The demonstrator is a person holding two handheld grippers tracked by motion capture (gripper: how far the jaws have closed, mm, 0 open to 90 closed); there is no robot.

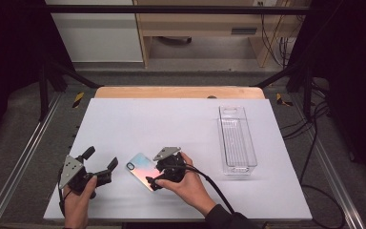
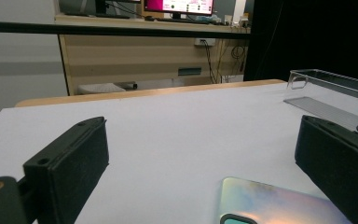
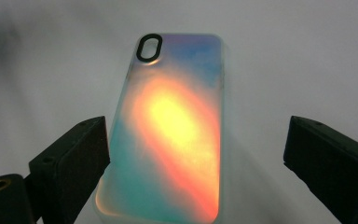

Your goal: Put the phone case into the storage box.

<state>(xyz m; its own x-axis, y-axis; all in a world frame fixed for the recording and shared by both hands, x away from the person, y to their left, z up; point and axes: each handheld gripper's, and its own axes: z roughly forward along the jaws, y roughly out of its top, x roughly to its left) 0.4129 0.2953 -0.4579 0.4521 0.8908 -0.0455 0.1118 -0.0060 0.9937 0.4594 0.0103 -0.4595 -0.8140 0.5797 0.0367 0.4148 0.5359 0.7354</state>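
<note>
An iridescent phone case (image 1: pixel 142 171) lies flat on the white desk (image 1: pixel 171 124), near its front edge and a little left of centre, with its camera cutout turned toward the person's left. The right tool (image 1: pixel 153 180) hangs directly over the case's near end, held from above by the person's right hand (image 1: pixel 187 183); in the right gripper view its two black jaws stand wide apart, one on each side of the phone case (image 3: pixel 172 126), with the left one overlapping the case's edge in the picture and the right one well clear of it, so the tool is released and grips nothing. In that view the case glows orange and yellow in the middle, with teal and blue toward its edges, and the oval cutout sits at the far end. The left tool (image 1: pixel 101 163) rests low just left of the case, held in the left hand (image 1: pixel 78 200), its jaws also spread and holding nothing; the left gripper view shows a corner of the phone case (image 2: pixel 270 203) lying between them on the sheet. Well off to the right stands a long clear plastic bin (image 1: pixel 237 138), set lengthwise along the desk's right side, apart from both tools and from the case.
</note>
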